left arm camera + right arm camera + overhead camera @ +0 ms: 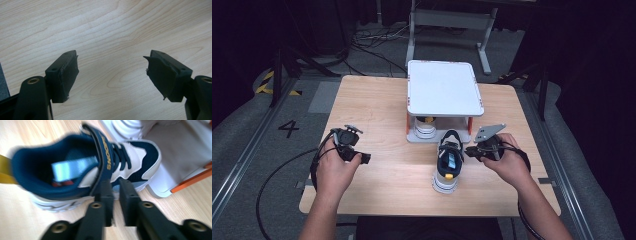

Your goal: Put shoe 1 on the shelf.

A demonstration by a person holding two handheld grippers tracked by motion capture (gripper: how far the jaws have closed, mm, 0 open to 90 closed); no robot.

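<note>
just beside the right claw (115,185), navy sneaker (82,167) (upright), jaws nearly closed, empty

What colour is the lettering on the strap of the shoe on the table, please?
Yellow-gold, on the navy strap of the shoe; clearest in the right gripper view.

a gold brand word ran along the strap (106,150) of the navy shoe (82,167), too blurred to spell with certainty. a dark "4" (288,128) stood on the grey floor (242,150).
</note>
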